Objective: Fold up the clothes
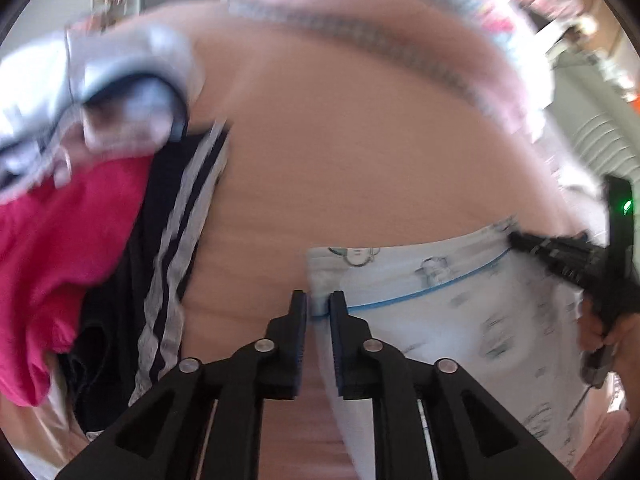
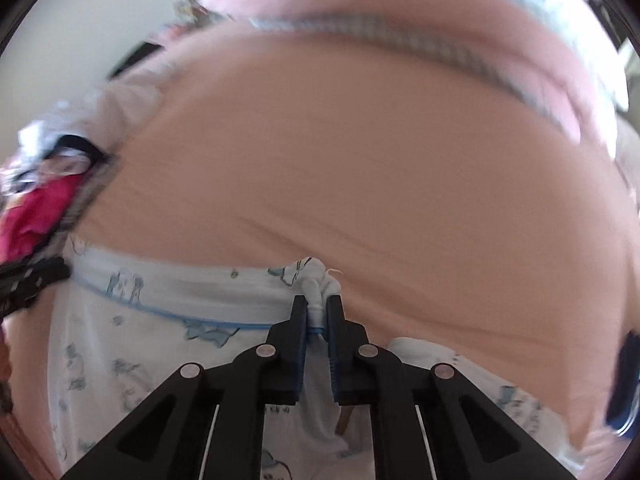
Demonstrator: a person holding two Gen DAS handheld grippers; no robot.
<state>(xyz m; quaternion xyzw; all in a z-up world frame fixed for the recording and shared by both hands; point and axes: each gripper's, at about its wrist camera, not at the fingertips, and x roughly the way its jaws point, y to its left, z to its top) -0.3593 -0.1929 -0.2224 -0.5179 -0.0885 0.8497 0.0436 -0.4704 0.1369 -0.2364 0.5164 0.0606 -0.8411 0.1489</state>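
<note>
- No brand, label or readable writing shows in either view; the small blue-grey prints on the white garment are blurred figures, not letters.
- The garment, white with a thin blue line of trim, lies at the near edge of the peach sheet, stretched between the two grippers and hanging off toward the cameras.
- The left gripper has its jaws nearly shut, pinching the garment's left corner right at the blue trim.
- The right gripper likewise has its jaws almost closed, with a bunched white corner of the garment squeezed between the pads and poking out above the tips.
- In the left wrist view the right gripper shows at the right edge, with a hand on its grip and a green light on its body.
- At the left edge of the sheet lies a pile: a pink cloth, a black piece with white stripes and a grey-white one on top, well apart from the white garment.
- The far edge carries a pink bolster with a patterned band.
- Between pile, bolster and garment, the middle of the sheet is bare, with only shallow wrinkles.
- Both views are motion-blurred, so fine detail is lost.
</note>
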